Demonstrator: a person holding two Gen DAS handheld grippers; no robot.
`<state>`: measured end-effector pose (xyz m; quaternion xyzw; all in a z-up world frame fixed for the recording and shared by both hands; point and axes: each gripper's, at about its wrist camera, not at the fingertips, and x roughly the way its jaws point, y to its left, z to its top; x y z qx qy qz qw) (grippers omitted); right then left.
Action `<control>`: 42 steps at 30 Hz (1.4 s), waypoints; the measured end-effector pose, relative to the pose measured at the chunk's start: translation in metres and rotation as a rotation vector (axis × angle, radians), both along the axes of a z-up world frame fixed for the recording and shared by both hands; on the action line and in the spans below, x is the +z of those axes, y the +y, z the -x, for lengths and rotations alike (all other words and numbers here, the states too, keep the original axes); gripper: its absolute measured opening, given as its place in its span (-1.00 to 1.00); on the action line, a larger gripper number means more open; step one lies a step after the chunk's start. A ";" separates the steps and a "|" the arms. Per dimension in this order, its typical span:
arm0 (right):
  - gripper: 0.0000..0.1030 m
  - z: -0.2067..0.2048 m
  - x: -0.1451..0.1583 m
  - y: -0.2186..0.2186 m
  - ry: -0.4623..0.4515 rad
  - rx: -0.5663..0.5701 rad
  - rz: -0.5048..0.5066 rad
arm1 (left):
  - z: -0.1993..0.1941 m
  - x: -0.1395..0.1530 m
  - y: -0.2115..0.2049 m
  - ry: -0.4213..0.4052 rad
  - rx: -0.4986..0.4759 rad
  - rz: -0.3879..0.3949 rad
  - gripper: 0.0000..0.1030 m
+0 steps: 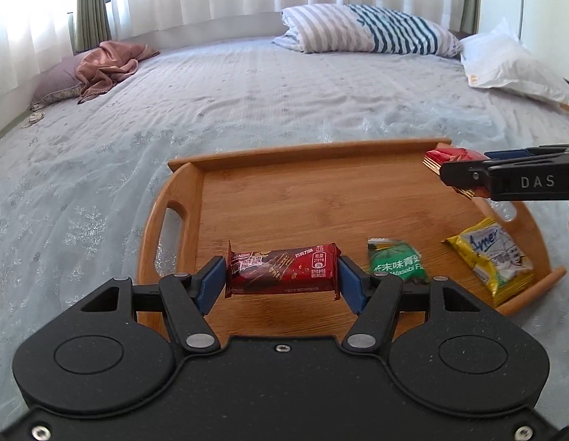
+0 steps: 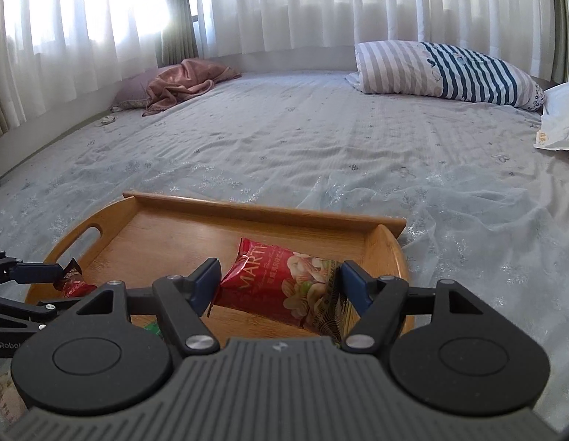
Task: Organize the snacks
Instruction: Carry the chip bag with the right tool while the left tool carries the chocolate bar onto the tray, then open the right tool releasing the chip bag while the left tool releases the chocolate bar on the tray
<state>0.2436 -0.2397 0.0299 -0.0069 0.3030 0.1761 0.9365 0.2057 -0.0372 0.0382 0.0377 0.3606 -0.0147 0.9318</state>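
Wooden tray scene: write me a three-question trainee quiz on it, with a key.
1. True or false: both tongs hold a snack packet.
2. Which packets lie on the wooden tray? A) green and yellow B) blue and white C) none
3. Fill in: the tray rests on a ____.

Key:
1. True. The left tongs clamp the chocolate bar; the right tongs clamp the red nut packet.
2. A: the green packet and the yellow packet.
3. Bed.
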 end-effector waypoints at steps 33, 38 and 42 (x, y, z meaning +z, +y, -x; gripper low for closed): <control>0.43 0.011 -0.031 0.010 0.019 0.011 0.119 | 0.012 -0.027 -0.042 -0.014 -0.026 -0.119 0.23; 0.46 0.013 -0.032 0.008 0.014 0.008 0.111 | 0.013 -0.027 -0.043 -0.012 -0.022 -0.118 0.24; 0.63 0.013 -0.032 0.008 0.009 0.011 0.105 | 0.013 -0.026 -0.040 -0.006 -0.014 -0.111 0.28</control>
